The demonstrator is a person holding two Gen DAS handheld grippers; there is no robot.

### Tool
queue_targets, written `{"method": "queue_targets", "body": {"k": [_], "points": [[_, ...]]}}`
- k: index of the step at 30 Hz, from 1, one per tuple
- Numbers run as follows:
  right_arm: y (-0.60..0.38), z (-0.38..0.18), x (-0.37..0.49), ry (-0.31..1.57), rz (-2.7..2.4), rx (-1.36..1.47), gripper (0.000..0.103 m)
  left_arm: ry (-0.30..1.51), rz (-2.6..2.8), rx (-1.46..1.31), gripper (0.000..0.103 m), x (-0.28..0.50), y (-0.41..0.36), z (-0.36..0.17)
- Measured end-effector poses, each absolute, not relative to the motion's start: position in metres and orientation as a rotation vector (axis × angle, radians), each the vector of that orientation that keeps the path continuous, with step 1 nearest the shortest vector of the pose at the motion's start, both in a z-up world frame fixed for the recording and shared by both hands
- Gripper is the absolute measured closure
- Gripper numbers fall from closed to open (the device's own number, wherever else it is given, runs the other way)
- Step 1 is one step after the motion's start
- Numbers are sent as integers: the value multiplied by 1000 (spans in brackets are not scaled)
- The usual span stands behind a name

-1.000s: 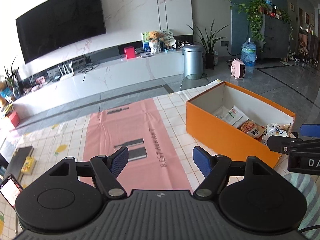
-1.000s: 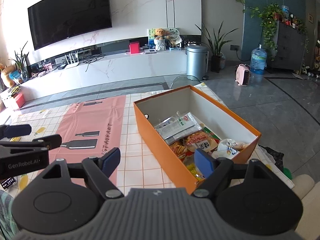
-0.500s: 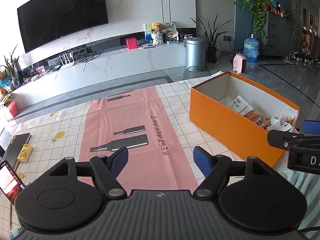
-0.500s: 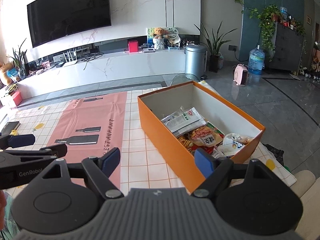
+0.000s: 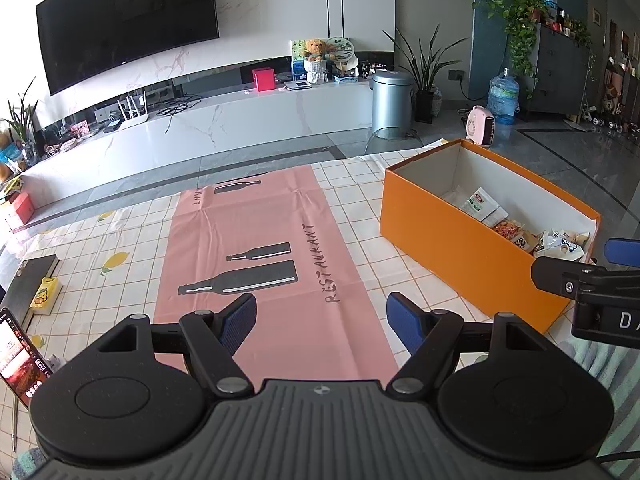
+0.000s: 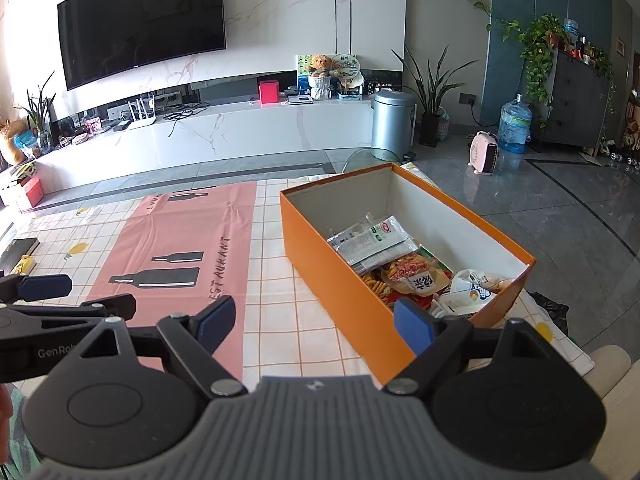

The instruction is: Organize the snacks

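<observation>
An orange box [image 6: 340,280] with a white inside stands on the table and holds several snack packets [image 6: 404,268]. It also shows in the left wrist view [image 5: 460,256] at the right. My left gripper [image 5: 322,316] is open and empty above the pink mat [image 5: 260,240]. My right gripper [image 6: 316,320] is open and empty, held before the box's near corner. Each gripper shows at the edge of the other's view.
The table has a checked cloth [image 5: 120,240]. A phone [image 5: 18,356], a dark book and a small yellow packet [image 5: 44,296] lie at its left edge. Beyond the table are a TV bench, a metal bin [image 6: 392,124] and the floor.
Both grippers have drawn back and up from the table, so the mat and box sit farther off in view. The jaws stay open.
</observation>
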State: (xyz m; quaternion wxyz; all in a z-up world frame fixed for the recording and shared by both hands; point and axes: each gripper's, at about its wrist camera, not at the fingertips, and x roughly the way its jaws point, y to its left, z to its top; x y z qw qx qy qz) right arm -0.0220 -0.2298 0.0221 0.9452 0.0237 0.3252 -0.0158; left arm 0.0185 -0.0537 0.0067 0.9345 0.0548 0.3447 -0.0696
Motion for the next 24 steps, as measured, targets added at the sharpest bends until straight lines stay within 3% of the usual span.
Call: {"method": "queue_targets", "body": {"k": [24], "points": [[-231, 23, -25, 653, -21, 59, 19, 705, -142, 116, 16, 17, -54, 8]]}}
